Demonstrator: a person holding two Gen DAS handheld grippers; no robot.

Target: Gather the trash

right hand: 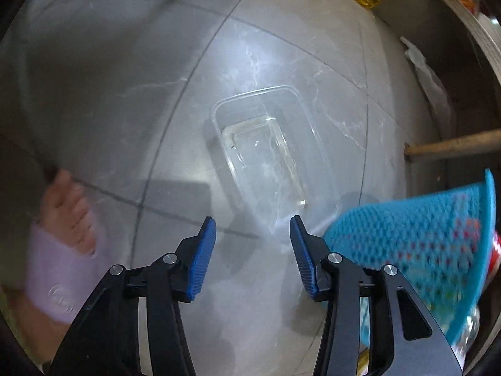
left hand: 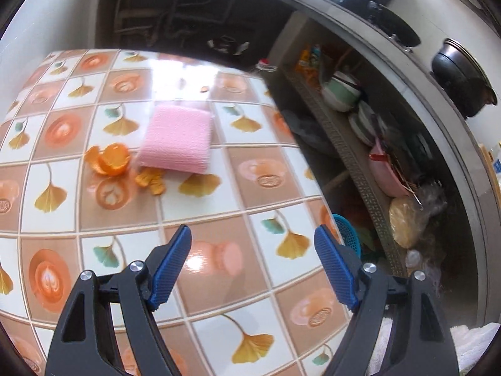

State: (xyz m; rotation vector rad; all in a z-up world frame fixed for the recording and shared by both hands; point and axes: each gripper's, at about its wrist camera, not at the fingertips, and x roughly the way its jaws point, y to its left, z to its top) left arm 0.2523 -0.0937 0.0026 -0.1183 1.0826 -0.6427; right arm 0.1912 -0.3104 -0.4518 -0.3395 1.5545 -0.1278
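The orange peels (left hand: 114, 159) lie on the patterned tablecloth (left hand: 219, 219), a curled piece at about ten o'clock from the left gripper (left hand: 252, 244) and smaller scraps (left hand: 150, 180) just beside it, touching the near edge of a pink sponge (left hand: 178, 138). None of it looks gathered yet. The left gripper hangs above the cloth with its jaws spread wide and nothing between them, well short of the peels.

In the right wrist view, a clear plastic container (right hand: 266, 150) sits empty on the grey floor tiles (right hand: 125, 94), at twelve o'clock from the right gripper (right hand: 253, 230), whose jaws stand partly apart around nothing. A blue mesh basket (right hand: 422, 241) lies tilted at three o'clock, a slippered foot (right hand: 62, 235) at nine.

Judging by this, collection has barely begun: the peels remain on the table, and whether the container is itself trash or the bin for it, I cannot tell.
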